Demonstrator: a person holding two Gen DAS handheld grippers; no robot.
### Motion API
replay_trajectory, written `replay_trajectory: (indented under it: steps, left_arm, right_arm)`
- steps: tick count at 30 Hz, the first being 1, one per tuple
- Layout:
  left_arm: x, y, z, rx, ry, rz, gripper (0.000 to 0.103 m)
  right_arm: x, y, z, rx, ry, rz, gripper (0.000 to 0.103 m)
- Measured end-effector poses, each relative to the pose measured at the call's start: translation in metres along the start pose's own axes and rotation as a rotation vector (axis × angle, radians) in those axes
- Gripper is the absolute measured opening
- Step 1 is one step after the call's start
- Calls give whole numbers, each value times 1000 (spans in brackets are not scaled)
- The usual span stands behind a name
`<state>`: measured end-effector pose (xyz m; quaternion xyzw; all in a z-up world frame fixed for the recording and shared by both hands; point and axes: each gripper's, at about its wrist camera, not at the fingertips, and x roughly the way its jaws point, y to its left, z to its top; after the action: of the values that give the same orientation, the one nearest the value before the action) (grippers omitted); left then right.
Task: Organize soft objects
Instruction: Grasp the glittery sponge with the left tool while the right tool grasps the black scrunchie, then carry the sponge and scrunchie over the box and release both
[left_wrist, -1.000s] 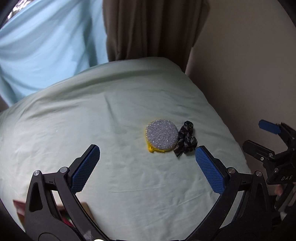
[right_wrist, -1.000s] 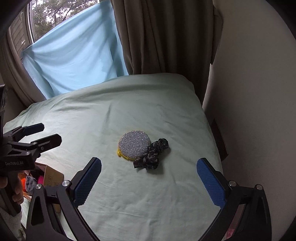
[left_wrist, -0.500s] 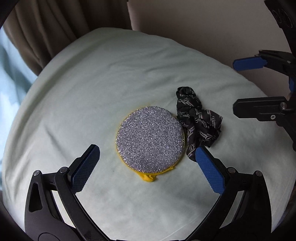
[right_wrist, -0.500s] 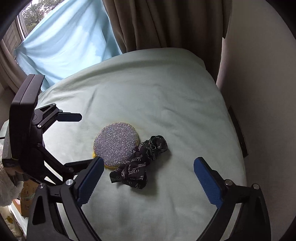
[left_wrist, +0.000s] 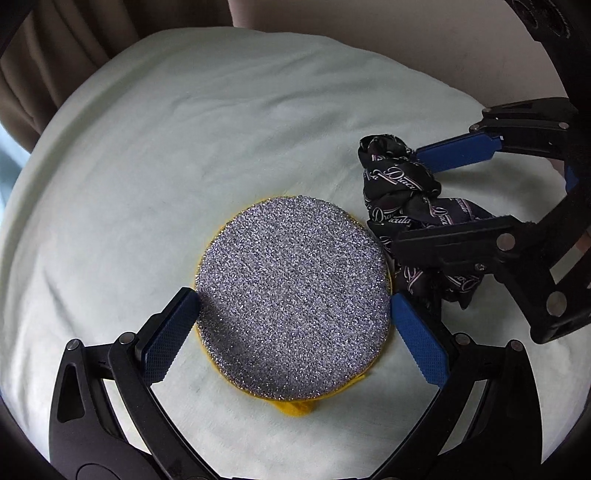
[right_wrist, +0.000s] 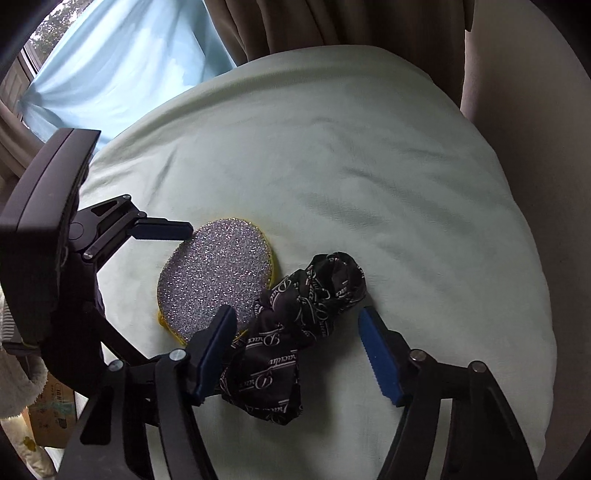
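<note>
A round silver glitter scrub pad (left_wrist: 291, 299) with a yellow backing lies flat on the pale green bedsheet (left_wrist: 147, 177). My left gripper (left_wrist: 293, 299) is open and straddles it, with the blue pads right at the pad's two edges. Against the pad's side lies a crumpled black cloth with white lettering (left_wrist: 402, 184). In the right wrist view my right gripper (right_wrist: 297, 314) has the black cloth (right_wrist: 306, 302) between its jaws, which are closing. Its left pad is close against the cloth; a gap shows at the right pad. The scrub pad (right_wrist: 214, 280) lies just behind.
Brown curtains (right_wrist: 332, 22) and a light blue sheet (right_wrist: 129, 74) hang behind the bed, and a beige wall (right_wrist: 535, 110) stands at its right. A cardboard box (right_wrist: 48, 417) sits off the bed's left edge. Bare sheet stretches beyond both objects.
Both grippers have come down close over the bed. The left one has rolled and now straddles the scrub pad. The right gripper's jaws have narrowed around the black cloth.
</note>
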<state>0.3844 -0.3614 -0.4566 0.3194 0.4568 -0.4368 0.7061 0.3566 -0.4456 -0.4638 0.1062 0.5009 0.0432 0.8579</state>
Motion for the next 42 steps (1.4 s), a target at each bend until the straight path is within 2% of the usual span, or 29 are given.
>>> replay_trajectory:
  steps: [4, 7, 10, 12, 13, 15, 17, 25, 29, 32, 37, 42]
  left_arm:
    - [5, 2, 4, -14, 14, -7, 99]
    - [8, 2, 6, 3, 24, 2, 92]
    - [7, 3, 6, 3, 26, 6, 80]
    - [5, 3, 6, -11, 28, 11, 65]
    - [2, 2, 3, -16, 28, 19, 61]
    - [0, 6, 2, -28, 30, 31, 48]
    - [-5, 10, 5, -39, 34, 39, 43]
    - [-44, 9, 13, -74, 2, 60, 43]
    - [-84, 8, 13, -80, -24, 81, 43]
    - [-108, 8, 25, -97, -46, 98, 43]
    - [-175, -6, 14, -122, -87, 137, 43]
    - [-253, -12, -12, -214, -128, 155, 43]
  right_arm:
    - [8, 0, -4, 21, 13, 15, 54]
    - [11, 5, -5, 12, 11, 11, 45]
    - [9, 8, -7, 9, 0, 14, 37]
    - [7, 9, -8, 14, -5, 13, 36]
    - [6, 8, -9, 17, -8, 12, 35]
    - [4, 8, -10, 23, -16, 11, 34]
    - [-2, 7, -10, 28, -27, 9, 34]
    - [-40, 13, -5, 33, -75, 4, 34]
    - [-82, 21, -10, 27, -106, -5, 34]
    - [-116, 37, -10, 4, -133, -9, 34]
    - [-185, 68, -12, -63, -186, -16, 34]
    - [-246, 111, -20, -125, -226, -11, 34]
